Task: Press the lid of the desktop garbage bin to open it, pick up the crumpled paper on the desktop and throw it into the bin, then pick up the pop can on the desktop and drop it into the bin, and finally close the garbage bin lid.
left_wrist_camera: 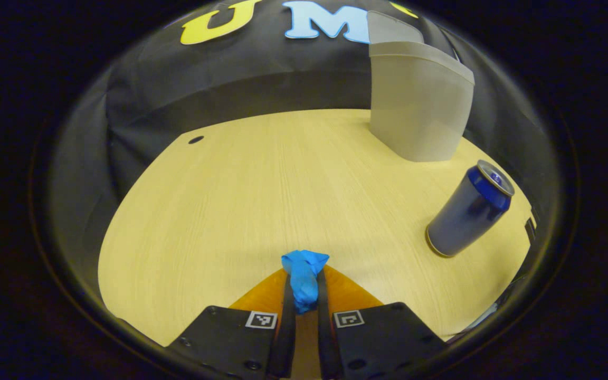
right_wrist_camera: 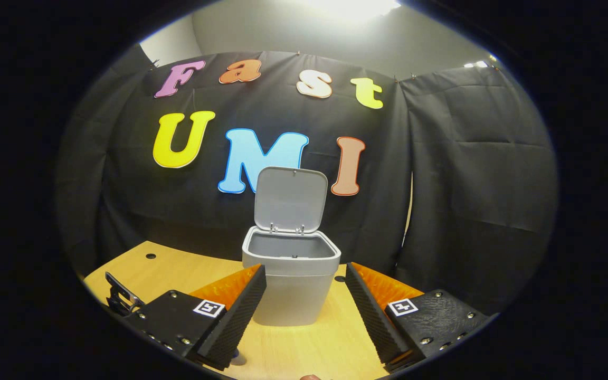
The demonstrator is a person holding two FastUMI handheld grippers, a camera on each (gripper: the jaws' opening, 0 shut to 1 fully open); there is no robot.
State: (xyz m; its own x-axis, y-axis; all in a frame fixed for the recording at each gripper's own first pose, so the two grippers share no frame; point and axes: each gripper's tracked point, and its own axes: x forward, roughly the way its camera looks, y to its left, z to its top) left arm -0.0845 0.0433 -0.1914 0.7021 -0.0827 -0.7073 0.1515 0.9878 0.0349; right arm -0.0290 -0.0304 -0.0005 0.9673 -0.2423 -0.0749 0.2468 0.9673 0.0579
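With the bin (right_wrist_camera: 291,279) lid up, my left gripper (left_wrist_camera: 303,295) pinches the crumpled paper (left_wrist_camera: 303,279); next I carry it binward (right gripper (right_wrist_camera: 304,309) gapes idle).

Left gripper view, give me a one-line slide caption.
Left tongs shut on the blue paper above the table, with the can and bin ahead.

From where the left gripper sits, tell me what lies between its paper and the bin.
Nothing: in the left gripper view, bare tabletop runs from the blue crumpled paper to the grey bin. The pop can stands off to the right.
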